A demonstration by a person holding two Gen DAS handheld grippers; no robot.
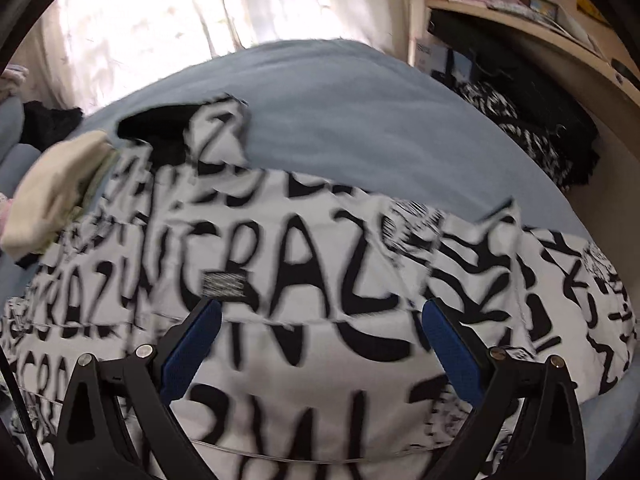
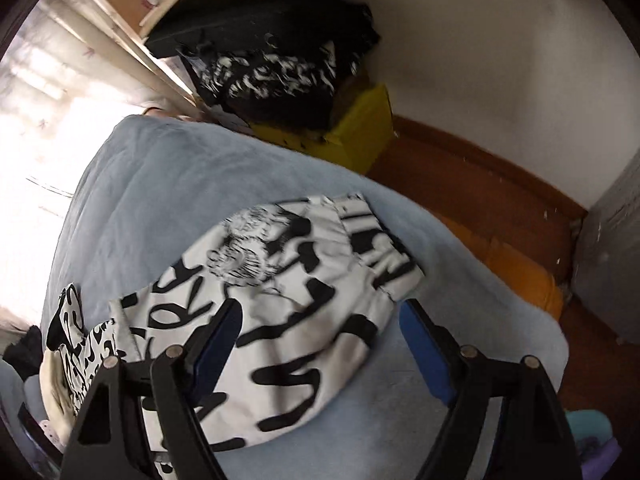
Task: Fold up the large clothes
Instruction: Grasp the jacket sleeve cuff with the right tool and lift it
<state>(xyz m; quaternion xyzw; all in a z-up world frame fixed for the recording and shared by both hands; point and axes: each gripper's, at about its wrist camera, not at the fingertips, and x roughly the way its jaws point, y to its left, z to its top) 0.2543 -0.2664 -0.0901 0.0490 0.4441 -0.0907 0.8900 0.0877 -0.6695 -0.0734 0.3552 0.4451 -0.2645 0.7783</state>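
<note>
A large white garment with bold black lettering (image 1: 300,248) lies spread across a bed covered by a blue sheet (image 1: 360,120). My left gripper (image 1: 320,308) hovers over the garment's middle, jaws wide open, nothing between the blue pads. In the right wrist view one end of the same garment (image 2: 288,280) lies rumpled on the blue sheet (image 2: 160,184) close to the bed's edge. My right gripper (image 2: 322,306) is above that end, open. Its left finger (image 2: 224,332) is over the cloth and its right finger (image 2: 424,344) over bare sheet. The pads press on nothing.
A cream cloth (image 1: 52,196) and dark clothes (image 1: 48,124) lie at the bed's left. Beside the bed, a black-and-white patterned pile (image 2: 272,68) rests on a yellow box (image 2: 360,128) under a wooden shelf (image 1: 540,36). A bright curtain (image 1: 160,20) hangs behind; brown floor (image 2: 480,200) borders the bed.
</note>
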